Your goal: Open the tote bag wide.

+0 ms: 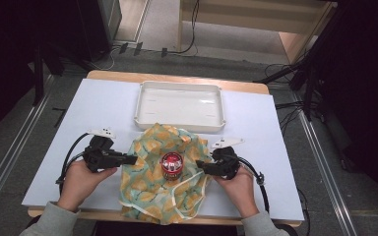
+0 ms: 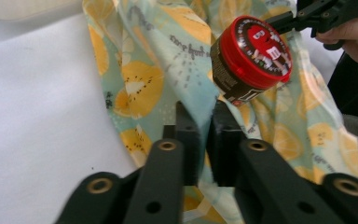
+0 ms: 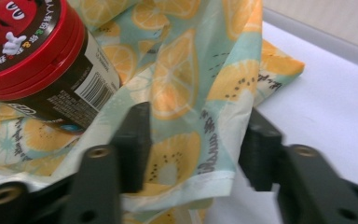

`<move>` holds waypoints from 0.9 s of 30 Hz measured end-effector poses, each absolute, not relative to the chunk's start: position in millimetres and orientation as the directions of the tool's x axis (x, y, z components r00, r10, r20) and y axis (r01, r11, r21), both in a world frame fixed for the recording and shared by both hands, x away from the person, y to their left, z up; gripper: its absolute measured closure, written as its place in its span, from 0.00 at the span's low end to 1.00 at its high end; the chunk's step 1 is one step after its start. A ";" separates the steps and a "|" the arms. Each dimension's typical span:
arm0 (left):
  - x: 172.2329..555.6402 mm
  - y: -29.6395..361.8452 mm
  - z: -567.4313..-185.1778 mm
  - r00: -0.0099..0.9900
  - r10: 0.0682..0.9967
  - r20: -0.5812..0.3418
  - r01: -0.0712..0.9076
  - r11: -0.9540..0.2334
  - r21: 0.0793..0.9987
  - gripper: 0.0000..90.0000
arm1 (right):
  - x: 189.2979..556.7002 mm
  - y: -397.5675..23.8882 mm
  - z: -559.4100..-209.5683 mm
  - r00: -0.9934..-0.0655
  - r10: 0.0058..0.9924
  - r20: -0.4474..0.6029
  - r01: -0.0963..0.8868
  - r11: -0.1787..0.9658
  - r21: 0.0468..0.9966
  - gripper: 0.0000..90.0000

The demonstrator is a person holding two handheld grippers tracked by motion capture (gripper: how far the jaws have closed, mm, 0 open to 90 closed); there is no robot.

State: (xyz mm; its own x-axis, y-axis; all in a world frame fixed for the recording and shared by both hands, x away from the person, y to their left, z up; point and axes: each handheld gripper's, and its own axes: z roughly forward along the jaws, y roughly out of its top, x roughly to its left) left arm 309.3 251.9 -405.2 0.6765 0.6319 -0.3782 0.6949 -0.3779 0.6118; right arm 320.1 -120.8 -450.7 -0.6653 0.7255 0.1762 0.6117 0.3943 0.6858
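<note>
A pale green cloth with an orange fruit print lies crumpled at the front middle of the white table. On its centre stands a dark jar with a red lid. My left gripper is at the cloth's left edge. In the left gripper view its jaws are shut on a fold of the cloth, with the jar just beyond. My right gripper is at the cloth's right side. It is open, and a flap of cloth lies between its jaws beside the jar.
An empty white tray sits just behind the cloth at the table's back middle. Bare tabletop lies to the left and right of the cloth. The cloth's front hangs near the table's front edge. Cables trail from both grippers.
</note>
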 end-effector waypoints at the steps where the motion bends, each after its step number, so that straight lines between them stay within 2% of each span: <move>1: 310.0 253.0 -406.1 0.676 0.634 -0.376 0.697 -0.383 0.607 0.99 | 319.6 -120.3 -450.0 -0.670 0.721 0.177 0.614 0.404 0.678 0.73; 4: 312.0 258.8 -410.5 0.657 0.653 -0.377 0.712 -0.371 0.596 1.00 | 317.8 -122.6 -447.7 -0.669 0.726 0.160 0.614 0.419 0.669 0.90; 7: 314.6 265.8 -415.1 0.640 0.672 -0.373 0.726 -0.368 0.581 1.00 | 317.4 -131.4 -444.2 -0.663 0.730 0.167 0.623 0.414 0.664 0.99; 27: 314.7 295.5 -425.4 0.588 0.705 -0.396 0.767 -0.332 0.548 1.00 | 307.6 -181.3 -441.1 -0.611 0.770 0.181 0.659 0.369 0.655 1.00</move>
